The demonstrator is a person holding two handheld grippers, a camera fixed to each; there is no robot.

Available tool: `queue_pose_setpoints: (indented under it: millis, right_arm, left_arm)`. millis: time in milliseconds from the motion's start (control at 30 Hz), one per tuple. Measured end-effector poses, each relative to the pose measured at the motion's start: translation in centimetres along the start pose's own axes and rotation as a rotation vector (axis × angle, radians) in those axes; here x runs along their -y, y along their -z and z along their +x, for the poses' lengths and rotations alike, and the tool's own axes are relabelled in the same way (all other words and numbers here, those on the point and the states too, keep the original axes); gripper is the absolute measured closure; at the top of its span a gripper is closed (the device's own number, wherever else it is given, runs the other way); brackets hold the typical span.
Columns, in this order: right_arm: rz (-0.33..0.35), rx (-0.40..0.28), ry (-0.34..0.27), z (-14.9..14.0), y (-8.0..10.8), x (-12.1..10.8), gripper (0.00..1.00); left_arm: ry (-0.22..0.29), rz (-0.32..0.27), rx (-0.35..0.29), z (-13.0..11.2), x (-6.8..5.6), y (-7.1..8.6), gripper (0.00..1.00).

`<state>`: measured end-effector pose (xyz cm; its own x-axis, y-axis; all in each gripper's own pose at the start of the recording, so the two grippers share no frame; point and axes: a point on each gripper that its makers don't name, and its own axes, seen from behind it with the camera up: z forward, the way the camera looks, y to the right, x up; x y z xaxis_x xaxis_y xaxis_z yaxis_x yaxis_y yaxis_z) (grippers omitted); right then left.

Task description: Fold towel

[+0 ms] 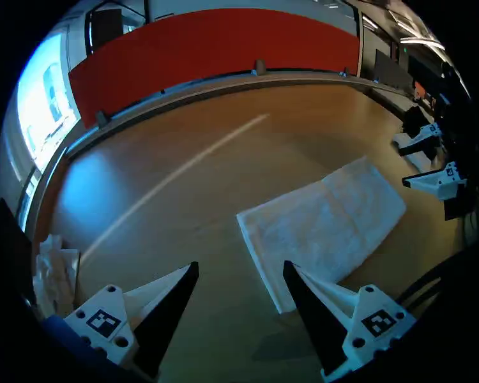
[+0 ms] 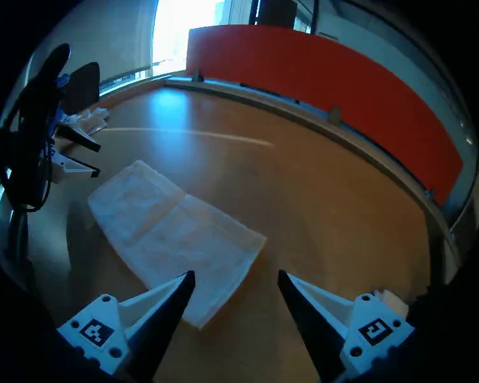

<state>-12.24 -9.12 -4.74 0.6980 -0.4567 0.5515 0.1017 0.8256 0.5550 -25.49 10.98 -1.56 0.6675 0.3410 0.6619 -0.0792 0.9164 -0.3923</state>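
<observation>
- Left gripper view looks over one long pale wooden table top (image 1: pixel 271 127), and on it lies one white towel (image 1: pixel 322 223), folded flat into a long rectangle with a crease across its middle.
- I count two grippers, each with white fingers and black tips.
- One long red partition panel (image 1: pixel 207 51) stands along the far edge of the table.
- One small heap of crumpled white cloth (image 1: pixel 54 268) sits at the table's left edge in that view.
- The left gripper (image 1: pixel 239 265) points forward and down over the table, its jaws spread wide with nothing between them.
- The towel's near end lies just ahead of this gripper, toward its right-hand finger, which covers the towel's near corner; whether it touches the cloth I cannot tell.
- From there the towel runs away to the upper right, toward the other gripper.
- Right gripper view has the right gripper (image 2: pixel 235 273) tilted down the same way, its fingers also standing well apart and holding nothing.
- Here the towel's near end lies just ahead, by this gripper's left-hand finger, and stretches off to the upper left.
- So the two grippers face the towel from opposite ends, with the cloth lying flat between them.
</observation>
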Motion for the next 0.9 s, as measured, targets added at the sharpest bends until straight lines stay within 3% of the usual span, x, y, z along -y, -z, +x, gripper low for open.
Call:
queue_pose_setpoints:
  millis: [400, 900]
  right_arm:
    - [0.000, 0.001, -0.033, -1.9, 2.4, 1.6, 0.00]
    - [0.049, 0.008, 0.016, -2.4, 1.8, 1.8, 0.00]
  left_arm:
    - [0.075, 0.019, 0.008, -3.0, -0.4, 2.0, 0.02]
    - [0.154, 0.073, 0.002, -5.1, 1.0, 3.9, 0.02]
